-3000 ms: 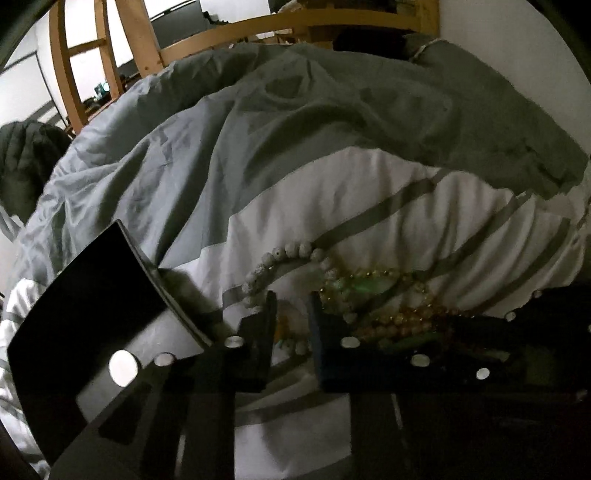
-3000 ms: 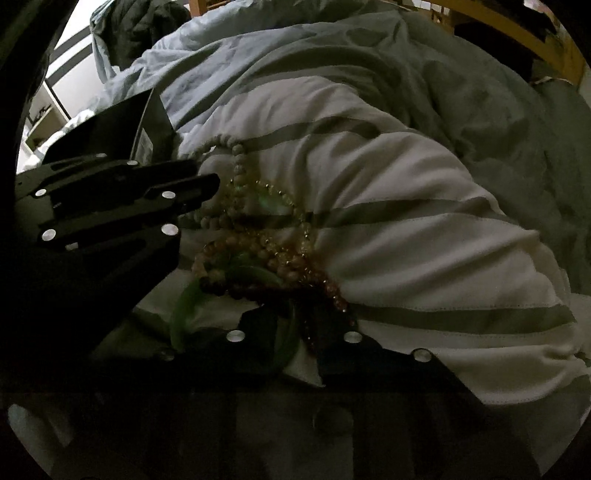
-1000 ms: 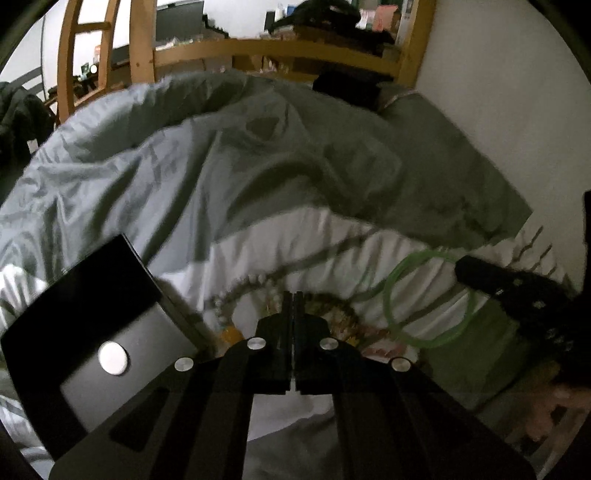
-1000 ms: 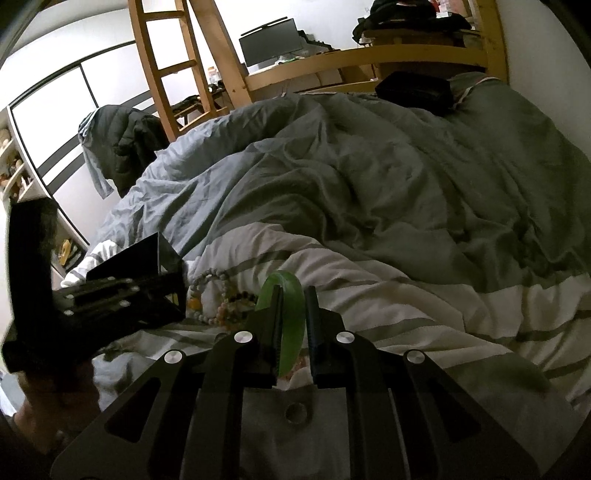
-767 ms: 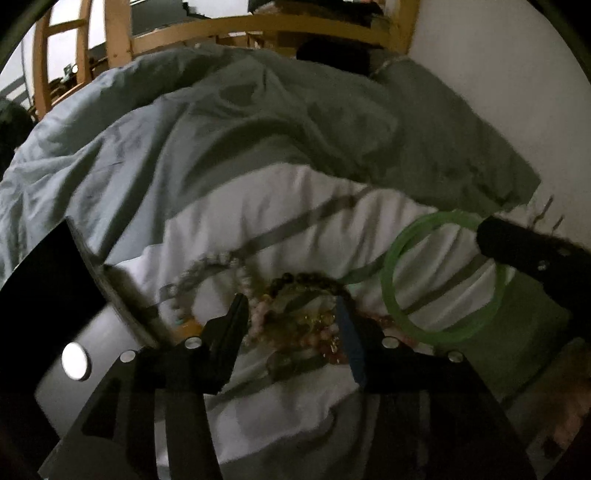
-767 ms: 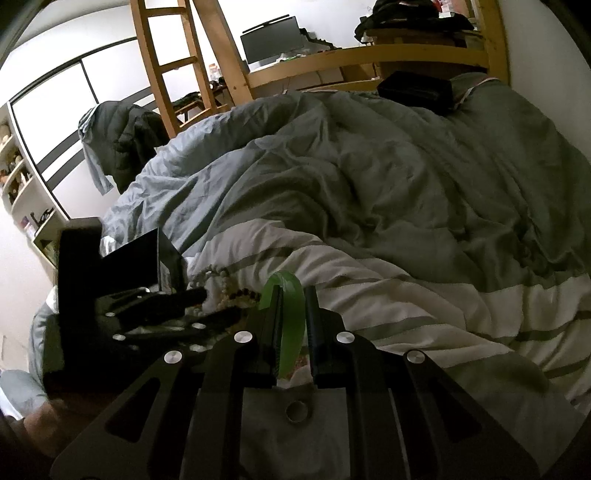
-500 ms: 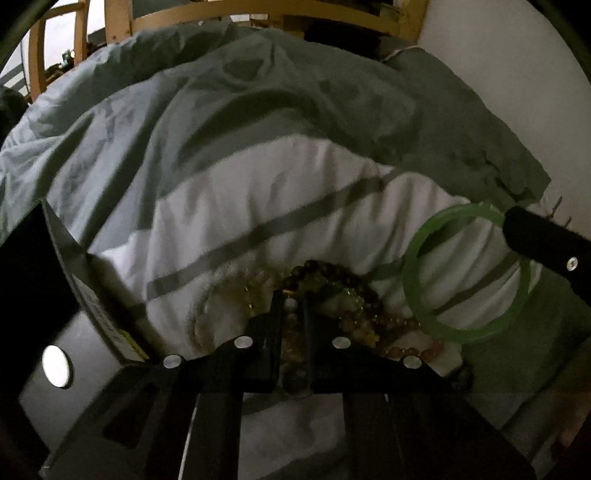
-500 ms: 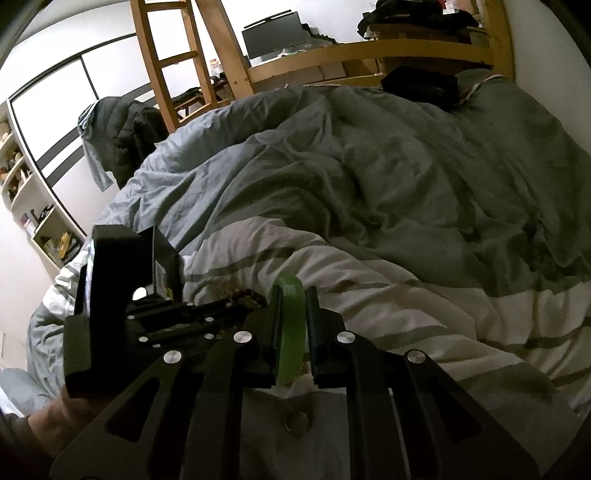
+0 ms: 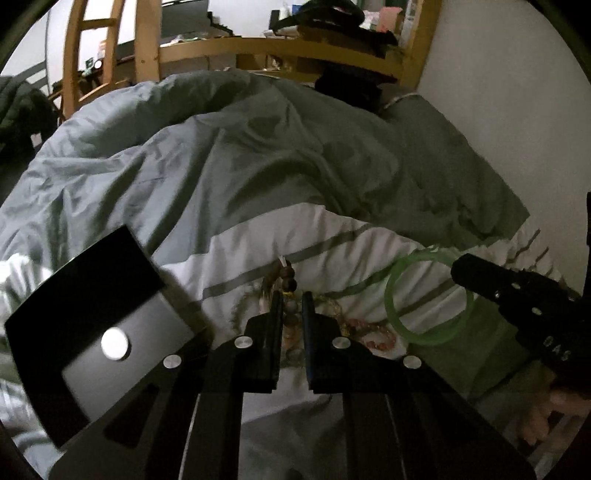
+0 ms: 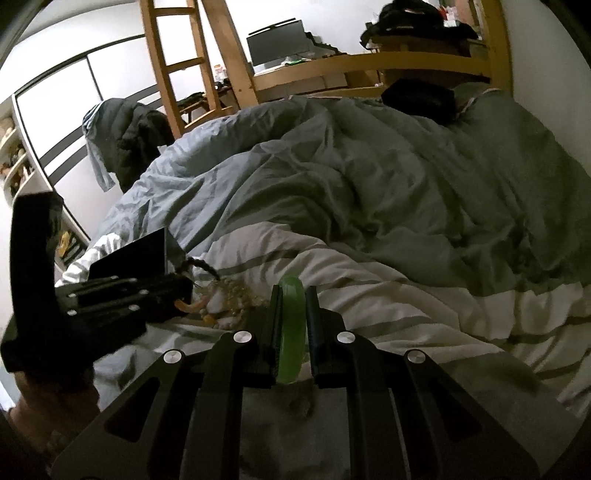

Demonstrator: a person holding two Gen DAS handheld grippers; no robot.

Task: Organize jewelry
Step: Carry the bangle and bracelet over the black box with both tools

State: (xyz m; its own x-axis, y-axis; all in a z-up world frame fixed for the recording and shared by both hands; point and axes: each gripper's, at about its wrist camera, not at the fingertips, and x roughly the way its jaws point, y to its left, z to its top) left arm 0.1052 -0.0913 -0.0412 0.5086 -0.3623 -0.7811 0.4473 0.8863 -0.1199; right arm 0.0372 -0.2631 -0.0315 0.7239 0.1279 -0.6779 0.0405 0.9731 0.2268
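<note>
— Where's the jewelry?

— My right tool (image 10: 291, 314) clamps the green bangle (image 9: 428, 297); my left tool (image 9: 292, 314) pinches a dark bead strand (image 9: 286, 277) above the pile on the bed (image 9: 332, 243).

— And the box?

— The black box (image 9: 92, 314) stands open beside it — inside too dim to read.

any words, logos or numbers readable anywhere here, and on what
"0AS", or something close to it: faint pale letters on the side of the right gripper, seen from the left wrist view; too blurred to be sure.
Items on the far shelf: too small to read.
Nothing else legible.
</note>
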